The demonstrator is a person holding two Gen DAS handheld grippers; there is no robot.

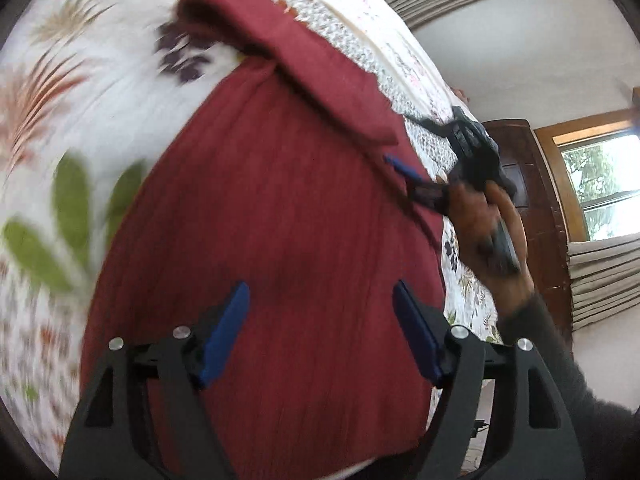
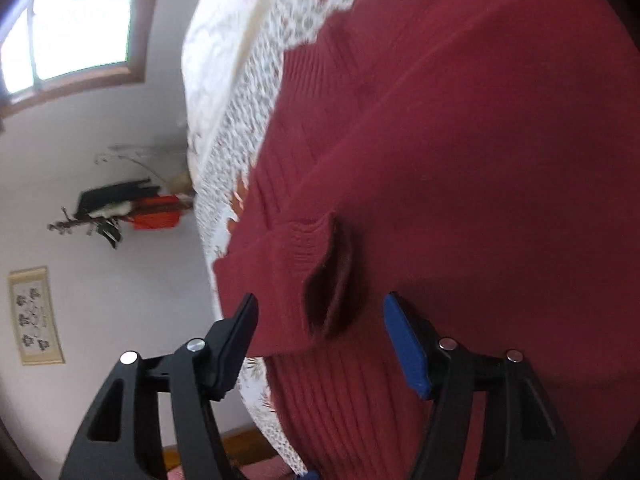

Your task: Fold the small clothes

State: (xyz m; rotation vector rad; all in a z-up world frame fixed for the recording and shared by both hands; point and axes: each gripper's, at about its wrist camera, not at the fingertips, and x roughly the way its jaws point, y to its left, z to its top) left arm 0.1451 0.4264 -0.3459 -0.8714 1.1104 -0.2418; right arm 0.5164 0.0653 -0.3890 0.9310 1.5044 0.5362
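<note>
A dark red ribbed sweater (image 1: 272,240) lies spread on a floral bedsheet (image 1: 80,92). One sleeve (image 1: 304,64) is folded across its upper part. My left gripper (image 1: 320,312) hovers open above the sweater's body, nothing between its blue pads. In the left wrist view a hand (image 1: 492,232) holds my right gripper (image 1: 404,184) at the sweater's right edge. In the right wrist view the right gripper (image 2: 320,320) is open, and the sleeve cuff (image 2: 320,276) lies just ahead between its fingers, not pinched. The sweater (image 2: 480,160) fills most of that view.
The bed's edge (image 1: 448,272) runs close along the sweater's right side, and the sheet's patterned border (image 2: 248,120) drops off there. Beyond it are a dark wooden cabinet (image 1: 532,184), a window (image 1: 604,188) with curtains, and a wall with a framed picture (image 2: 36,316).
</note>
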